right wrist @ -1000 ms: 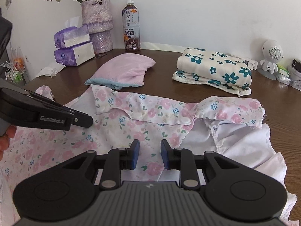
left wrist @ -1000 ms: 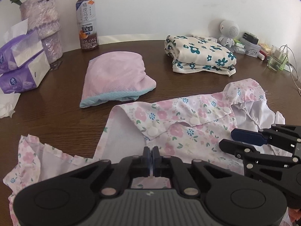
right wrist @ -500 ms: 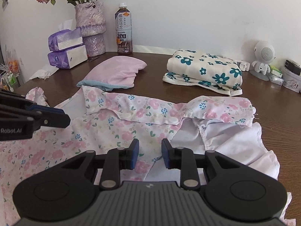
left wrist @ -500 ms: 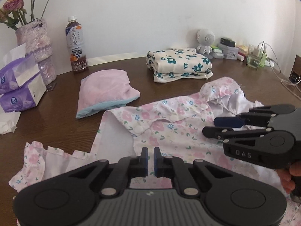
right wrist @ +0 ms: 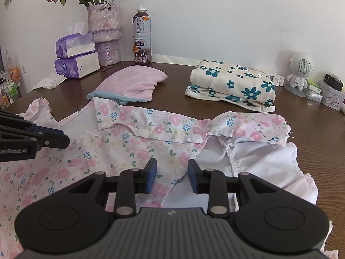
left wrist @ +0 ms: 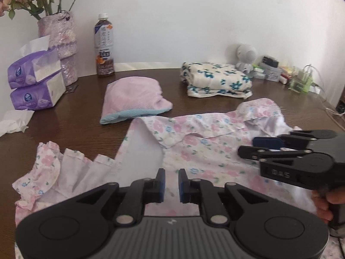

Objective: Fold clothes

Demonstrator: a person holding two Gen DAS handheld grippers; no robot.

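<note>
Two garments lay folded on the desk (right wrist: pixel 172 73) beyond both tongs: a pink one (right wrist: pixel 131 86) and a cream, blue-flowered one (right wrist: pixel 232 86). The floral dress (right wrist: pixel 133 142) lay spread directly beneath the tongs, one edge turned over, further folds apparently outstanding. Left tongs (left wrist: pixel 171 182) were opening, gap narrow, nothing gripped. Right tongs (right wrist: pixel 172 176) were opening wider, no cloth between them.

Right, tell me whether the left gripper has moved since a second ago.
Yes. In the right wrist view the left gripper has drawn back toward the left edge, while the pink folded cloth stays put. Its jaws are opening, nothing between them.
</note>
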